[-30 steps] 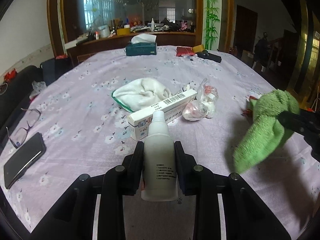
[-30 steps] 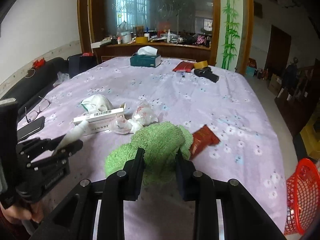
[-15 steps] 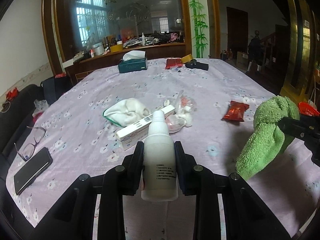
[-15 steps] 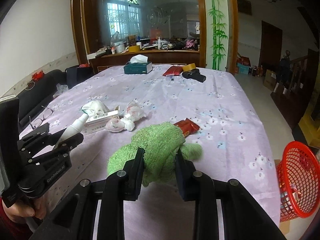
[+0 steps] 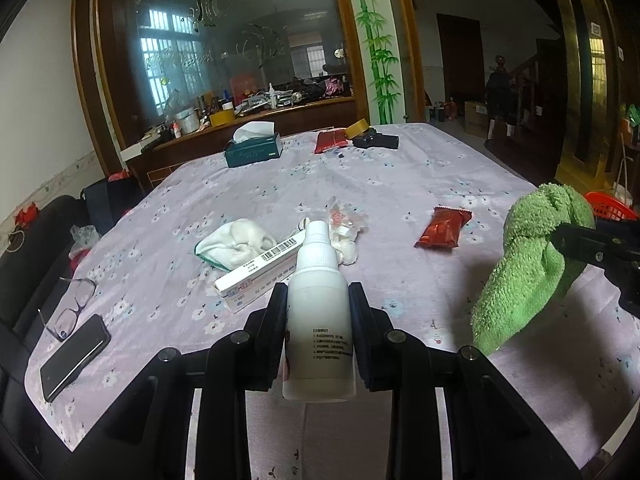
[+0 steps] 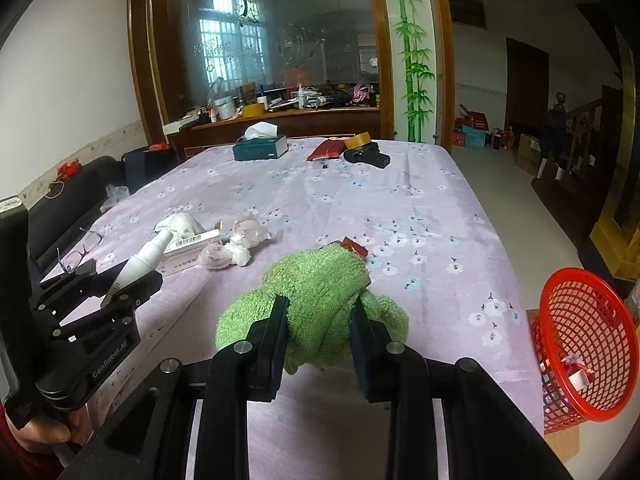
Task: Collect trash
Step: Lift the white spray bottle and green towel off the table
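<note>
Your left gripper clamps the white bottle upright, your right gripper pinches the green towel — both lifted clear, presumably bound for the red basket.

box right of cloth | wrapper further right | basket beside table

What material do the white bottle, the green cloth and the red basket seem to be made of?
White bottle: likely plastic, smooth and matte, slightly translucent, with printed text. Green cloth: soft terry or microfibre by its looped, fuzzy pile and limp folds. Red basket: probably moulded plastic, glossy, with an open lattice wall; some scraps lie inside.
</note>
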The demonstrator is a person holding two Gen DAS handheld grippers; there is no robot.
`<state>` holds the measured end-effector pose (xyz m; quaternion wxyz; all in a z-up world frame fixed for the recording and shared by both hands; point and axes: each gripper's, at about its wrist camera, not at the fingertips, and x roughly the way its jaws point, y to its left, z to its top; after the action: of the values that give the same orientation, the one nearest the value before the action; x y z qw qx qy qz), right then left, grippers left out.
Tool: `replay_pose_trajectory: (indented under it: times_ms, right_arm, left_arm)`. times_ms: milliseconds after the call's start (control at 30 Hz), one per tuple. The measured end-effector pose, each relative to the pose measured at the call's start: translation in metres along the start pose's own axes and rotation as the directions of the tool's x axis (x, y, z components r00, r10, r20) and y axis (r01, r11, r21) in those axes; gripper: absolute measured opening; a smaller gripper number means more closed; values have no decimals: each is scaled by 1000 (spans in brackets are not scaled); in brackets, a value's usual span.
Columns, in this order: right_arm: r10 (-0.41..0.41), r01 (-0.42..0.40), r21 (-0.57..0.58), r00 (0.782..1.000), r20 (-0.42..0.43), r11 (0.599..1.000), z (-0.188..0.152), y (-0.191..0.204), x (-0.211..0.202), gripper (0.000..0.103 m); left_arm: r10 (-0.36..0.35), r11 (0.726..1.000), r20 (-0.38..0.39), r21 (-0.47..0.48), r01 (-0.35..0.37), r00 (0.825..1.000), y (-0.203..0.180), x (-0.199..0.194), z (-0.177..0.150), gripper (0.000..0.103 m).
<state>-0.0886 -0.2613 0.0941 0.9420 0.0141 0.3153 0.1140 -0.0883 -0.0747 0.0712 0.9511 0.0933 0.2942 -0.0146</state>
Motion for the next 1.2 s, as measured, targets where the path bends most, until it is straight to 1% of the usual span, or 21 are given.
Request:
replay_pose_trajectory:
  times_ms: [500, 1200]
  right_arm:
    - [-20, 20, 15, 1000, 17, 1000, 1, -7, -13, 30]
    - [-33, 33, 14, 999, 23, 999, 3, -8, -19, 30]
  left_arm:
    - [-4, 1000, 31, 17, 4, 1000, -8, -15, 3, 28]
    - [7, 1000, 60, 12, -8, 998, -5, -26, 5, 29]
